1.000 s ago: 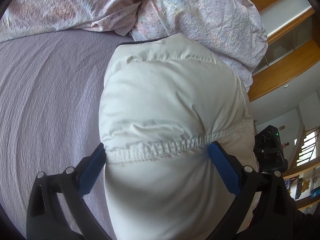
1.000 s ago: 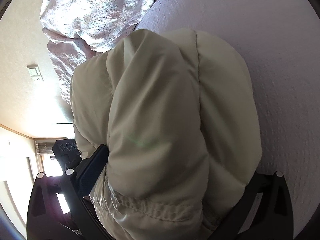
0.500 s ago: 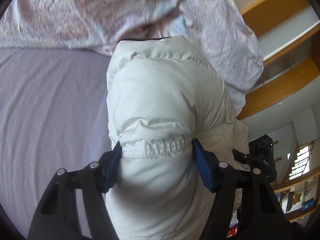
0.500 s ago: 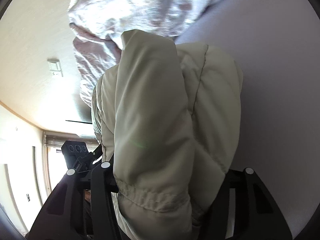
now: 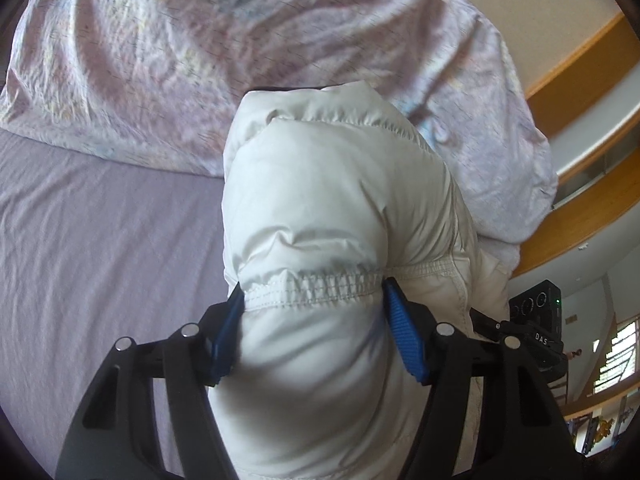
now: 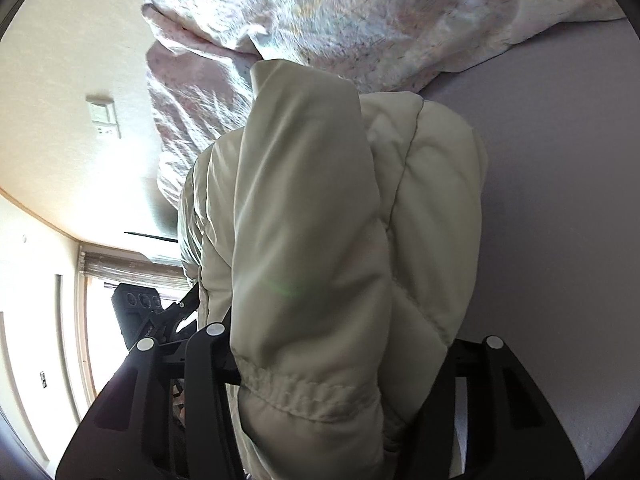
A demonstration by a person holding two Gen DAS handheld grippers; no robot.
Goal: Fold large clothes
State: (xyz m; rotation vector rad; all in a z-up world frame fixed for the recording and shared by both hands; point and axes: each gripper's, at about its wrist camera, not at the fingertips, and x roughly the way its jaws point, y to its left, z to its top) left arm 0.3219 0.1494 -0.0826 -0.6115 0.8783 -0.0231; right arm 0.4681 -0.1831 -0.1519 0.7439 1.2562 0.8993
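the left gripper (image 5: 314, 320) is clamped on a fold of the white puffer jacket (image 5: 332, 208), its blue pads (image 5: 404, 340) pressing in from both sides just below a gathered elastic seam (image 5: 312, 286). the padded cloth bulges up and forward between the black fingers and fills the middle of the left wrist view.

the right gripper (image 6: 340, 364) grips another thick bunch of the same jacket (image 6: 320, 220); its black fingers (image 6: 204, 364) sit tight against the cloth on either side, with the pads buried in the padding, and a stitched elastic edge (image 6: 296, 390) runs across just in front of the camera.

the jacket hangs bunched from both tools over the bed, above the lilac bed sheet (image 5: 100, 240). whether its far end touches the sheet i cannot tell, since the bulk of the cloth hides it. beyond the jacket, toward the far edge of the bed, lies a crumpled pale floral duvet (image 5: 200, 60), which reaches the bed's far corner in the right wrist view (image 6: 400, 12).

each view catches the other gripper's camera box beside the jacket: at the right edge in the left view (image 5: 536, 312), at the left in the right view (image 6: 136, 312). wooden beams (image 5: 576, 220) show off the right side of the bed, and a wall switch (image 6: 102, 112) sits on the cream wall.
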